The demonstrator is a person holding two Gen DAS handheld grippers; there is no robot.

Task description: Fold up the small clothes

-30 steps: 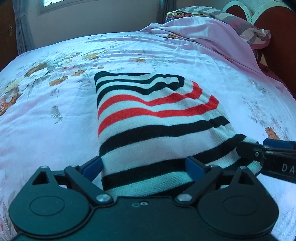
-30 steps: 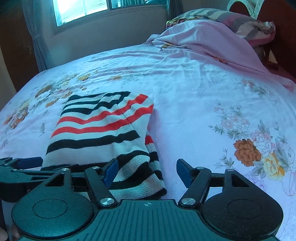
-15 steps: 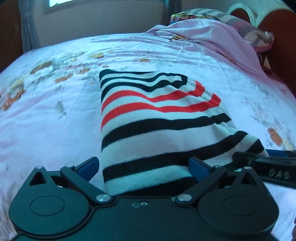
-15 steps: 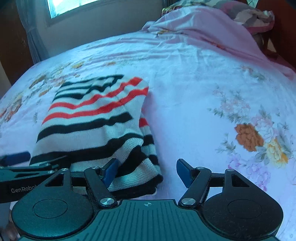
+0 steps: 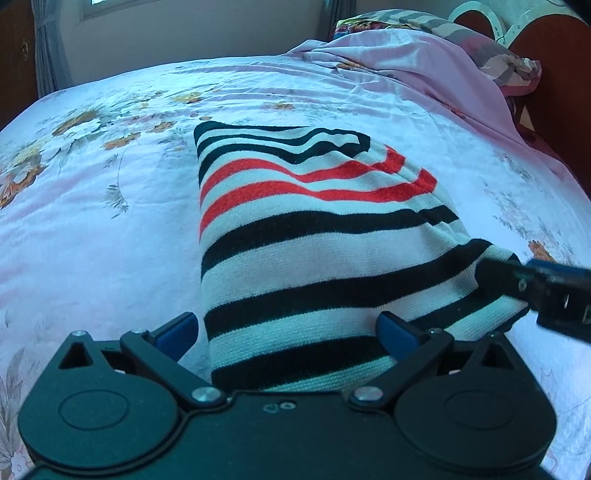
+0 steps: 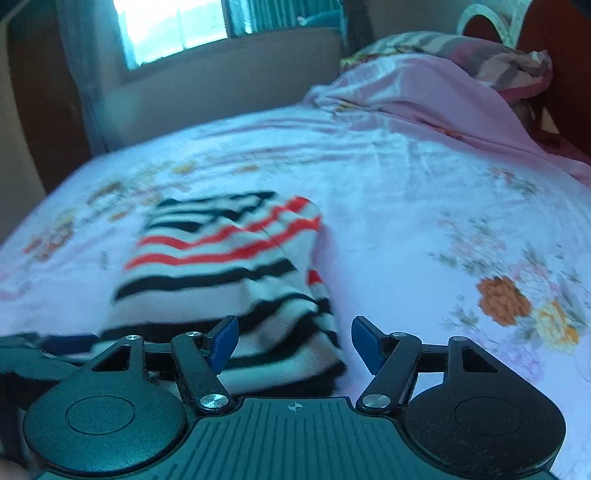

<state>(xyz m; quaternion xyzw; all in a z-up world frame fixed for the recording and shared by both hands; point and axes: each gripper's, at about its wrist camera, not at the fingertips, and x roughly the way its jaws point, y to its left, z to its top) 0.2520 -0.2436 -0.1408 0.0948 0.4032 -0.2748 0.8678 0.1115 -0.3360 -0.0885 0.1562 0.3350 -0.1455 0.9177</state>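
Observation:
A folded knit garment [image 5: 314, 240] with black, red and white stripes lies flat on the bed. My left gripper [image 5: 286, 325] is open wide at its near edge. Its left pad [image 5: 177, 328] is off the cloth's left side and its right pad [image 5: 395, 328] rests over the stripes. In the right wrist view the garment [image 6: 221, 269] is blurred. My right gripper [image 6: 295, 332] is open around the near right corner, one finger over the cloth and one over the sheet. That right gripper [image 5: 535, 280] shows at the cloth's right corner in the left wrist view.
The floral pink bedsheet [image 5: 92, 240] spreads on all sides of the garment. A bunched pink quilt [image 6: 424, 85] and a striped pillow [image 5: 480, 40] lie at the far right by the dark headboard [image 5: 554, 59]. A window [image 6: 173, 29] is in the back wall.
The left jaws have spread slightly wider at the garment's near edge. The right wrist view has tilted up a little and is motion-blurred. The garment lies as before.

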